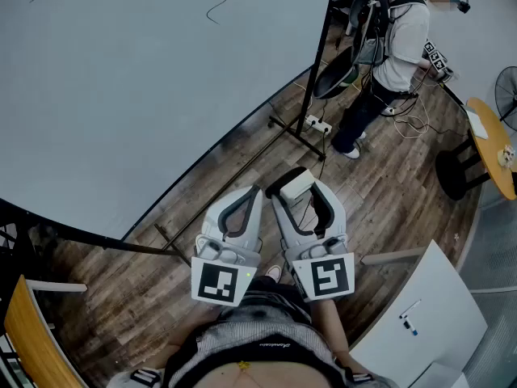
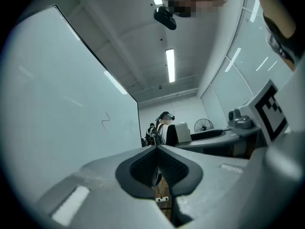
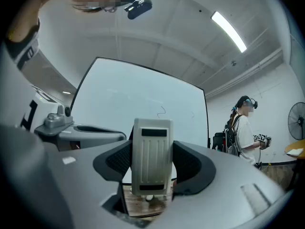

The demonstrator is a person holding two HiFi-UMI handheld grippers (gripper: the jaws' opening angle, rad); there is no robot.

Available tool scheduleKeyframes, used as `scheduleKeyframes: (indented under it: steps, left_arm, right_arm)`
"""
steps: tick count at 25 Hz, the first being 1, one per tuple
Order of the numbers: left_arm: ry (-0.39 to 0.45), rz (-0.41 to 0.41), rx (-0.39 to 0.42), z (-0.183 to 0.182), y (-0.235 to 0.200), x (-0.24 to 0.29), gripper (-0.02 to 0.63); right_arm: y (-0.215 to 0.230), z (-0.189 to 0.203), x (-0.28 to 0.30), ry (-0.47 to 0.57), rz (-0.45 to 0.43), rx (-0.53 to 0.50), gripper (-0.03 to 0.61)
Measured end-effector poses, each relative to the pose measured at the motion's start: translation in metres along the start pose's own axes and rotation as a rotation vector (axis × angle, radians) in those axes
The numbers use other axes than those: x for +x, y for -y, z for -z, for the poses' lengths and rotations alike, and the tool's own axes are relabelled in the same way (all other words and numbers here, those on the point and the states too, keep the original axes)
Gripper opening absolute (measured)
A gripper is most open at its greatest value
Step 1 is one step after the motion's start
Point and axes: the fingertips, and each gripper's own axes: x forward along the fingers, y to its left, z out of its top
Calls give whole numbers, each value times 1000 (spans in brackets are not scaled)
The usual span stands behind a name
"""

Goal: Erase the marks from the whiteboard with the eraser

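Wood floor underfoot; whiteboard (image 1: pixel 121 95) stands left, one squiggle mark (image 1: pixel 216 5) at its far end. Right gripper (image 1: pixel 303 186) is clamped on the eraser (image 3: pixel 151 154). Left gripper (image 1: pixel 249 194) has its jaws together, empty. Both are held low, well apart from the board. Judged: approach step; next, carry the eraser up flat onto the mark.
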Motion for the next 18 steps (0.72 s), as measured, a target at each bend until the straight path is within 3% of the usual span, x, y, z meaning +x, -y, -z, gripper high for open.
scheduleKeyframes:
  steps: [9, 18]
  left_arm:
    - [0, -17, -35, 11, 24, 8, 3]
    - [-17, -36, -32, 28, 12, 24, 3]
  right_arm:
    - [16, 13, -18, -3, -36, 18, 262]
    - [32, 27, 1, -23, -38, 44, 264]
